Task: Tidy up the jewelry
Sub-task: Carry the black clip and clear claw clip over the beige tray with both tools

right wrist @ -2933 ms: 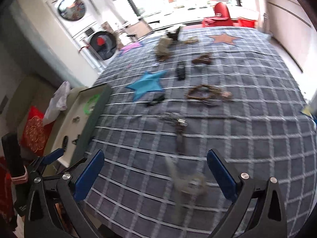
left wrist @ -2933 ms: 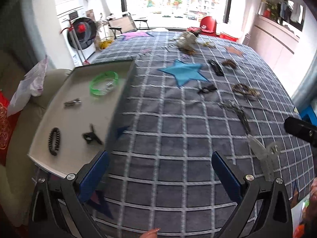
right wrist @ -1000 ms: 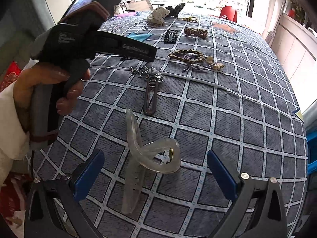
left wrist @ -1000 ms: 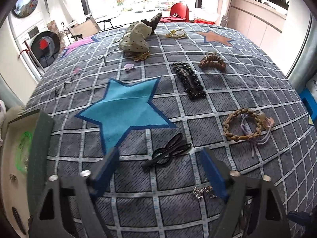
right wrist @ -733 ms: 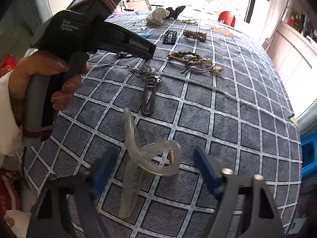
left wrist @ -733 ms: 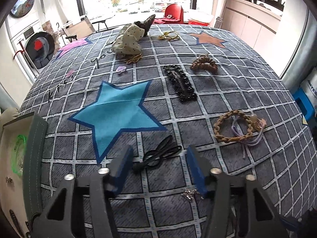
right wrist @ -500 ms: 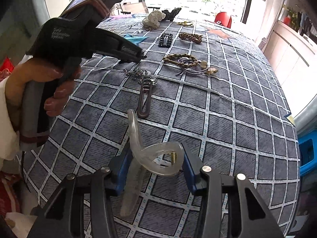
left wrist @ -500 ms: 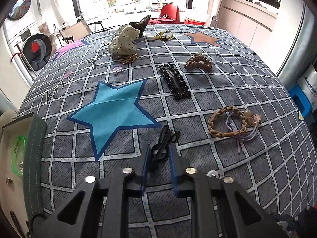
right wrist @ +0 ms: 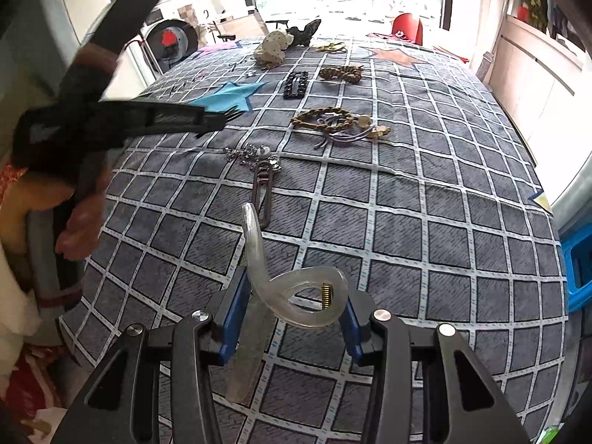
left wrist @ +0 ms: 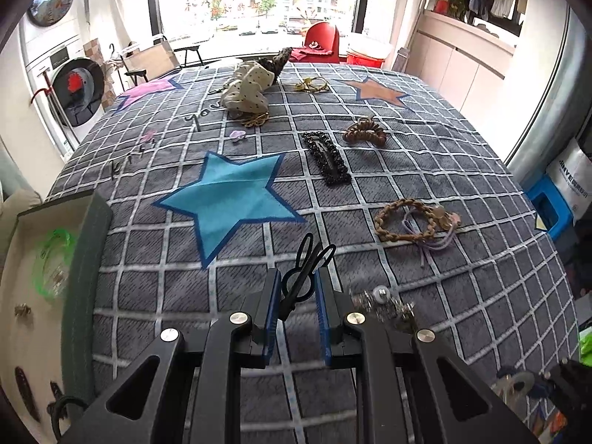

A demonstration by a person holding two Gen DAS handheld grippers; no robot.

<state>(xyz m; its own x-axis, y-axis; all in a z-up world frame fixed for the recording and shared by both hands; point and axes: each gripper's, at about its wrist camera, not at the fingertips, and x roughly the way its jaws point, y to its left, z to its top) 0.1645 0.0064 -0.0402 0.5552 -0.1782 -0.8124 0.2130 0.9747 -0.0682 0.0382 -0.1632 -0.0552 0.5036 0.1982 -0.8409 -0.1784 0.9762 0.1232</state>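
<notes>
My left gripper (left wrist: 296,288) is shut on a black hair clip (left wrist: 305,272) and holds it just above the grey checked cloth (left wrist: 407,170). My right gripper (right wrist: 290,303) is shut on a large clear claw clip (right wrist: 292,296) near the cloth's front edge. The white tray (left wrist: 22,259) at the left holds a green bangle (left wrist: 51,259) and small dark pieces. The left gripper and its hand also show in the right wrist view (right wrist: 214,120).
On the cloth lie a black beaded barrette (left wrist: 327,157), a brown scrunchie (left wrist: 364,133), a braided band with purple ties (left wrist: 407,222), a silver chain piece (left wrist: 381,303), a brown snap clip (right wrist: 262,192), a spotted bow (left wrist: 248,92) and a gold tie (left wrist: 312,85).
Both grippers have closed from open: the left on the black hair clip, the right on the clear claw clip. Both clips are now slightly raised from the cloth.
</notes>
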